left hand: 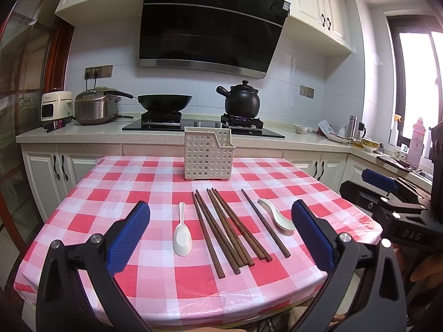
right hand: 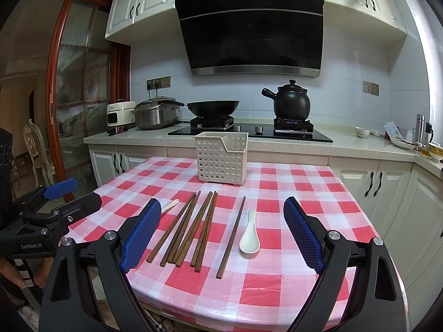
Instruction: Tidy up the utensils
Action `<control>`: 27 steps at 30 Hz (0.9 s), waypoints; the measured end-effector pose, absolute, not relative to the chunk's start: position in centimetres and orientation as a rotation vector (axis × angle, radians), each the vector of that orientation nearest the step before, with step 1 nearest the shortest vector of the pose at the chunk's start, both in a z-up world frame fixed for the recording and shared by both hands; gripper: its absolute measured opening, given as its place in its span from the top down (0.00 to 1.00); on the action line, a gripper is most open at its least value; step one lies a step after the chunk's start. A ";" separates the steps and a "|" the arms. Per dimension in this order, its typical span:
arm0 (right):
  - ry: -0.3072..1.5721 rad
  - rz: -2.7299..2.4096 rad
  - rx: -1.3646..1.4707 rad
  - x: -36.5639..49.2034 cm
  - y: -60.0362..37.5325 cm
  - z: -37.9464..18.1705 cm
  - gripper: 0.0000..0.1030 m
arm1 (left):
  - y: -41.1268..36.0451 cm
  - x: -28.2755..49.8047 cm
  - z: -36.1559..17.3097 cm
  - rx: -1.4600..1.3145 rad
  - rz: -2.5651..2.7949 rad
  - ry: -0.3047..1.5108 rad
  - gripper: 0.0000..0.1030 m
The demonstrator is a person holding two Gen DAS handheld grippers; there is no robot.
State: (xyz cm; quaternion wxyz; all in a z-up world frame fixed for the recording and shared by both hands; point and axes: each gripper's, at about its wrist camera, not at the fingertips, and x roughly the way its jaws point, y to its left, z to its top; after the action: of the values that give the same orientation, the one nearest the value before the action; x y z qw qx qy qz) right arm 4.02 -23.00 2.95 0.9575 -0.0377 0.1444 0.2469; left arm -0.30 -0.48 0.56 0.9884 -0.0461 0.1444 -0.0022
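Several brown wooden chopsticks [left hand: 229, 229] lie side by side on the red-and-white checked tablecloth [left hand: 133, 193]; they also show in the right wrist view [right hand: 193, 229]. A white spoon [left hand: 182, 232] lies left of them and a second white spoon [left hand: 278, 217] lies right of them [right hand: 249, 236]. A white perforated utensil basket [left hand: 208, 157] stands behind them [right hand: 221, 158]. My left gripper [left hand: 221, 238] is open and empty above the table's near edge. My right gripper [right hand: 223, 235] is open and empty, also near the front edge.
Behind the table is a counter with a stove [left hand: 202, 127], a black wok [left hand: 164, 101], a black clay pot [left hand: 241, 98] over a flame, and cookers [left hand: 95, 108] at the left. Bowls and bottles [left hand: 357, 135] stand at the right.
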 end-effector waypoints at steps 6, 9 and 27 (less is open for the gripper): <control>0.294 0.501 -0.075 4.1 -23.0 2.9 0.18 | -0.3 -0.2 0.5 -0.101 -0.003 0.298 0.04; 0.295 0.501 -0.075 4.1 -23.0 2.9 0.18 | -0.2 -0.1 0.4 -0.105 0.009 0.302 0.04; 0.410 0.470 -0.039 7.8 -22.6 0.9 0.18 | 1.4 3.1 -1.7 -0.136 0.013 0.410 0.04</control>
State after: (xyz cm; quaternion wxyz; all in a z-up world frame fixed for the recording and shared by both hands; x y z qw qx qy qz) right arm 7.78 -22.64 0.90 0.9516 -0.0193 0.2016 0.2310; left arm 3.11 1.44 -1.70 0.9768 -0.0677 0.2032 0.0067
